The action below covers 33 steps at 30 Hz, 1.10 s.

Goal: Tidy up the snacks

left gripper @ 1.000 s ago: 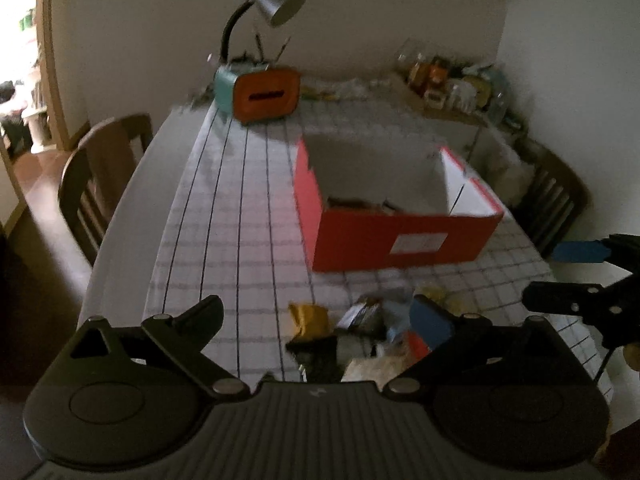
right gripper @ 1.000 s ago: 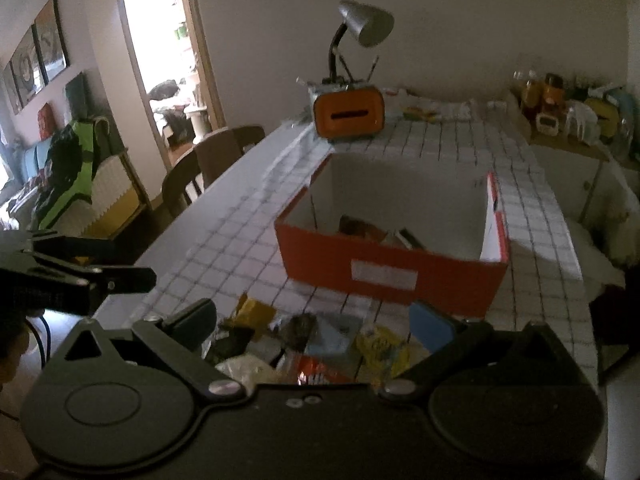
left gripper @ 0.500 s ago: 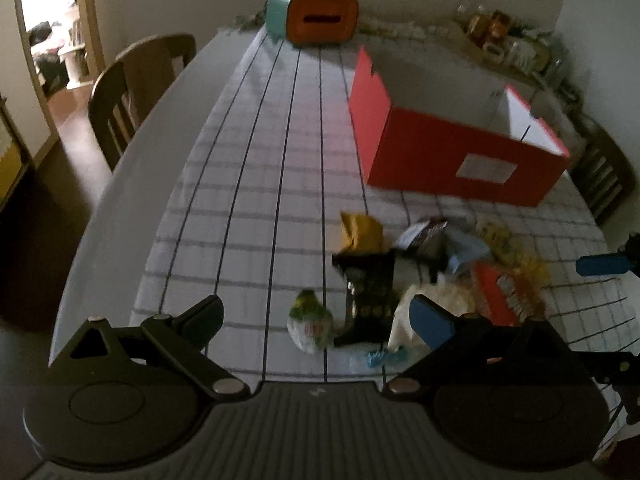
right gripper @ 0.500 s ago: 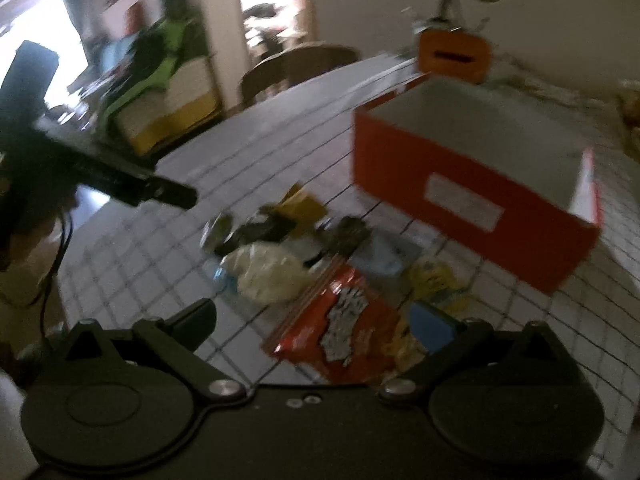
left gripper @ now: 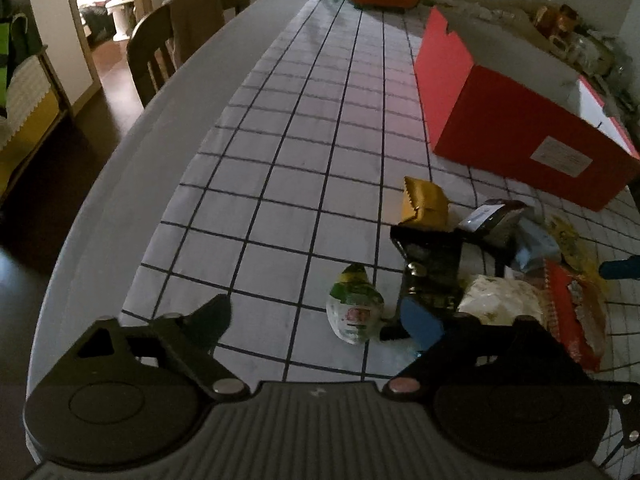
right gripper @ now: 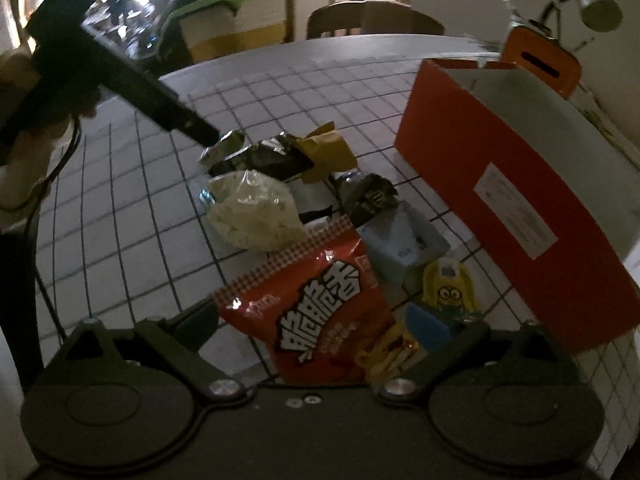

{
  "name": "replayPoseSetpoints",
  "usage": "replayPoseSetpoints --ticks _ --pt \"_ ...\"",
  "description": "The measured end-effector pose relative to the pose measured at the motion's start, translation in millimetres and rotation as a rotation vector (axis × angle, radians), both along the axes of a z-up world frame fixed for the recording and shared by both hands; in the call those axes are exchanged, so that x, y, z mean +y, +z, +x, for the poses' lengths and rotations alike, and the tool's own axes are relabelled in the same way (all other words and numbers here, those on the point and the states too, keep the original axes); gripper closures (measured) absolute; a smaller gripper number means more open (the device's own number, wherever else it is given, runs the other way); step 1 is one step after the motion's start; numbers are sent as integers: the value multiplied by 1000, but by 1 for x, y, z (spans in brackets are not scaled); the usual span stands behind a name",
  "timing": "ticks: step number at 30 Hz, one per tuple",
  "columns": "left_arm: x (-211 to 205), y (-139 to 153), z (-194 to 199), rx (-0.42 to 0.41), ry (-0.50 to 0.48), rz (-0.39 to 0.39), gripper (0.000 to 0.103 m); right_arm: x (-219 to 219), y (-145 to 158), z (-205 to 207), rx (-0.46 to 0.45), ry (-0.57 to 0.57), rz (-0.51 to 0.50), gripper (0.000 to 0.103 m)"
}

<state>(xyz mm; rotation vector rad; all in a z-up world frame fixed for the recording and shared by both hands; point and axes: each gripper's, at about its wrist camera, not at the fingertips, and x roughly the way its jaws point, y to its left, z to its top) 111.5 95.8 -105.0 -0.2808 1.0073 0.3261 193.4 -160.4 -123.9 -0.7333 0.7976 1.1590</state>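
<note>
Snacks (right gripper: 308,216) piled beside red box (right gripper: 520,200); both grippers spread, empty.

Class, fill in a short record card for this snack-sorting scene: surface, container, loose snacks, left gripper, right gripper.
surface: table with checked cloth
container: open red box, beyond the pile
loose snacks: heap on the cloth, including a red bag, a pale bag, a yellow packet and a green-white packet
left gripper: open, empty, above the green-white packet
right gripper: open, empty, over the red bag
</note>
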Motion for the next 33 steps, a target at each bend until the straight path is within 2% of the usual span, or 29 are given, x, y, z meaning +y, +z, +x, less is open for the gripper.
replayPoseSetpoints --ticks 2,7,9,12,16,18,20,22,33 --pt "-1 -5 3 17 -1 -3 22 2 -4 3 -6 25 -18 7" --pt "-7 -13 10 39 -33 -5 27 6 -8 7 -3 87 -31 9" --pt "-9 -14 14 44 -38 -9 31 8 -10 6 -2 104 -40 13" --pt "-11 -17 18 58 -38 2 38 9 -13 5 -13 113 -54 16" --pt "-17 -19 21 58 -56 33 45 7 -12 4 -17 85 -44 21" --pt "-20 -19 21 54 -65 47 51 6 -11 3 -18 63 -37 26" --pt "-22 -18 21 48 -76 55 60 4 -9 1 -30 40 -31 32" --pt "-24 -18 20 46 -87 58 67 2 -8 0 -14 16 -19 33" --pt "-22 -16 12 27 -98 33 68 -5 4 -8 -6 -156 25 34"
